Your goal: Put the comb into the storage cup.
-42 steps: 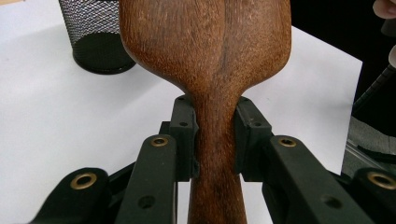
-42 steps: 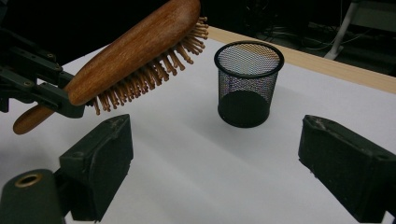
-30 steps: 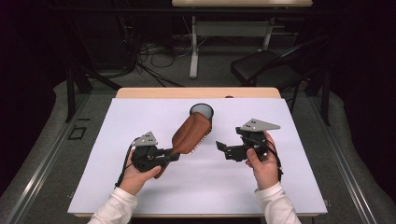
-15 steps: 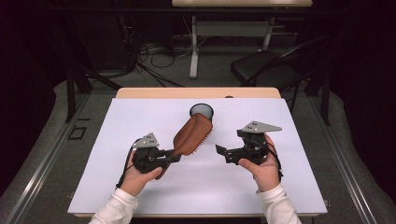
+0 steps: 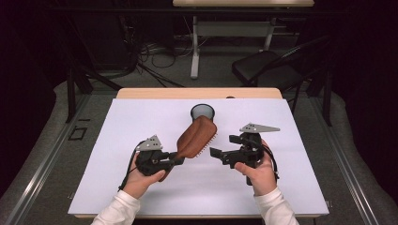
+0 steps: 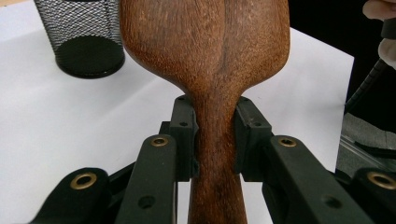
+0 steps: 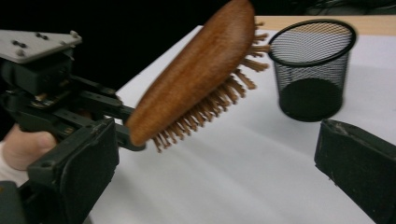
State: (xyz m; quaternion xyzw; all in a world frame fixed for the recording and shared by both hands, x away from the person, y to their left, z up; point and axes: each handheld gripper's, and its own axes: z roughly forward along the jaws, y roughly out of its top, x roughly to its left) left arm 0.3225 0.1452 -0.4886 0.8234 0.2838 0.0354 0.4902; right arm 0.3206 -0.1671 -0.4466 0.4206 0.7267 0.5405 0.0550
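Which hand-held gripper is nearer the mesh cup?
Left. The left hand-held gripper is clamped on the hairbrush, whose head reaches toward the mesh cup. The right hand-held gripper hangs open, farther back beside the brush.

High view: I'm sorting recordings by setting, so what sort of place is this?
Probably a lab or recording workroom: a white-covered wooden table under a fixed camera, loose cables on the grey floor behind, and a black chair.

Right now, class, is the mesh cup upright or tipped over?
Upright. The mesh cup rests on its dark base on the table, its open rim facing up; nothing shows inside.
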